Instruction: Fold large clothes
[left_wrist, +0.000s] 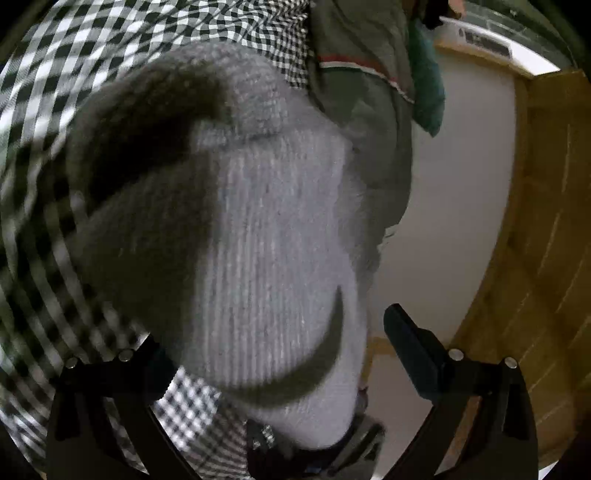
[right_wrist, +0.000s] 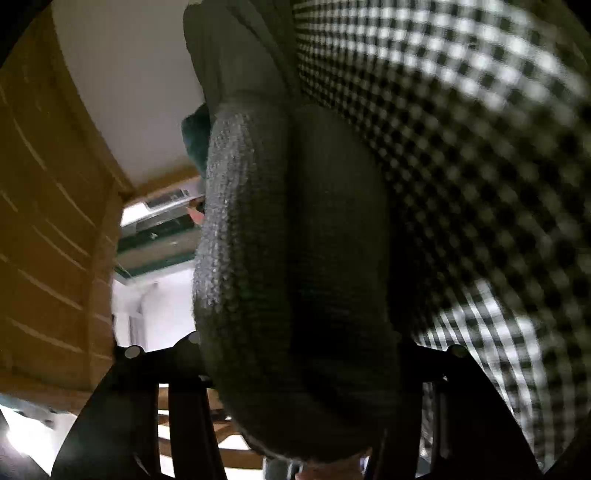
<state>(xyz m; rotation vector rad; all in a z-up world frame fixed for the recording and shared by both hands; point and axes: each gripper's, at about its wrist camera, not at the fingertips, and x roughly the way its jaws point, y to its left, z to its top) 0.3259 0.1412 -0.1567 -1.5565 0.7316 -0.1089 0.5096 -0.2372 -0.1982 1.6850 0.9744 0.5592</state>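
On the left, the left claw (left_wrist: 275, 328) stands apart: its free finger (left_wrist: 410, 347) sits just clear of the grey knit sweater (left_wrist: 258, 221), which bulges between the jaws over the checked cloth (left_wrist: 55, 92). It should bite a full ribbed edge, not a loose bulge, before anything is pulled. On the right, the right claw (right_wrist: 299, 347) looks clamped on a thick rolled fold of the same knit, its tips buried in it. Both grips probably need to take matching layers and stay level, so the fold lands straight.
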